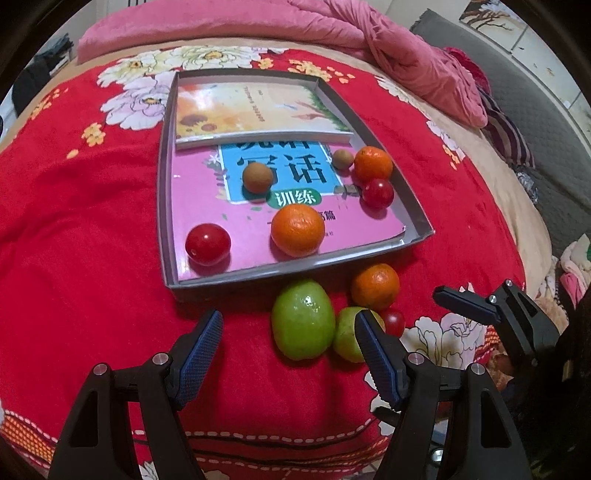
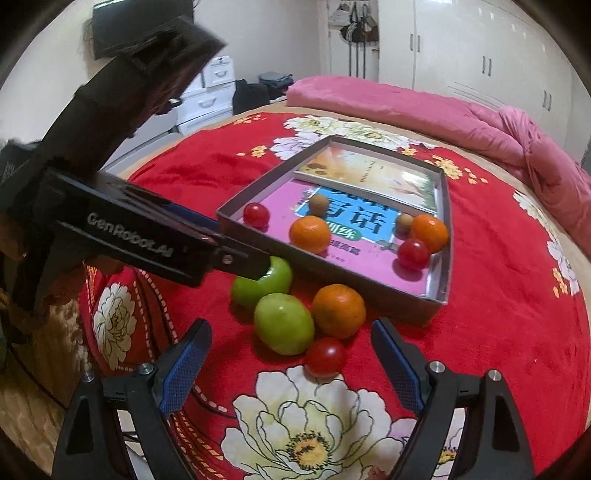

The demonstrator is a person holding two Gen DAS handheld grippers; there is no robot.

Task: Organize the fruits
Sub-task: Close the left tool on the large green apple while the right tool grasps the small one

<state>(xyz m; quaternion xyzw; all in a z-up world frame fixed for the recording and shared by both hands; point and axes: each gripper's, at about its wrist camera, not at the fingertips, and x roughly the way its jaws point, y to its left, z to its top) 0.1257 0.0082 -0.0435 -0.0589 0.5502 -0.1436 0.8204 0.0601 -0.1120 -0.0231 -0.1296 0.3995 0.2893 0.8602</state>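
Outside the grey tray (image 1: 413,199), near its front wall on the bed's red blanket (image 1: 92,240), lie two green fruits, an orange (image 2: 338,311) and a cherry tomato (image 2: 325,357). Both the left gripper (image 1: 290,354) and the right gripper (image 2: 291,363) hang with fingers apart, empty. Probably firm, round and roll-prone; the tomato bruises easily, so pinch gently across its middle.

Lying spread across the bed: red floral blanket (image 1: 92,229). Bunching behind that blanket: pink quilt (image 1: 258,26). Standing beyond the blanket: white wardrobe (image 2: 480,59) and white drawers (image 2: 207,99).
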